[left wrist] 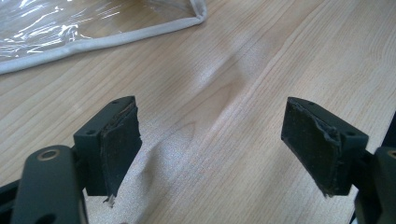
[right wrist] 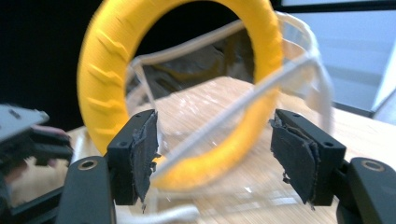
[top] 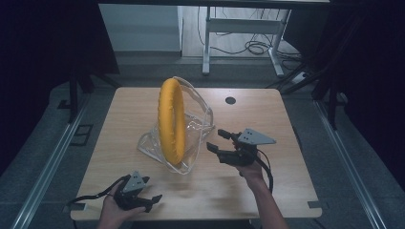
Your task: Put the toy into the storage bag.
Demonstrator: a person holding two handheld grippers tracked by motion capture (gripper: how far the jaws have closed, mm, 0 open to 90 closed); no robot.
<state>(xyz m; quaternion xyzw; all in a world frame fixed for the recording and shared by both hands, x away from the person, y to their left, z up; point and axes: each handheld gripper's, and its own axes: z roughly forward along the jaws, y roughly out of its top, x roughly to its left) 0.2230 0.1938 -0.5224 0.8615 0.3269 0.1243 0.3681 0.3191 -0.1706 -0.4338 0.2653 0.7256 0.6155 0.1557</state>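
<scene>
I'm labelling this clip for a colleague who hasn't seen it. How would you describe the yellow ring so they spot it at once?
Start at the light wooden table; near its middle sits a crumpled clear plastic bag with white piping. The bright yellow padded ring stands upright on edge, partly inside that bag. It is the table's one vividly coloured thing, left of the right claw.

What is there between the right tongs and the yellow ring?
In the high view, the clear plastic bag around the yellow ring lies between it and the right tongs. The right gripper view shows its white-edged film before the ring.
</scene>
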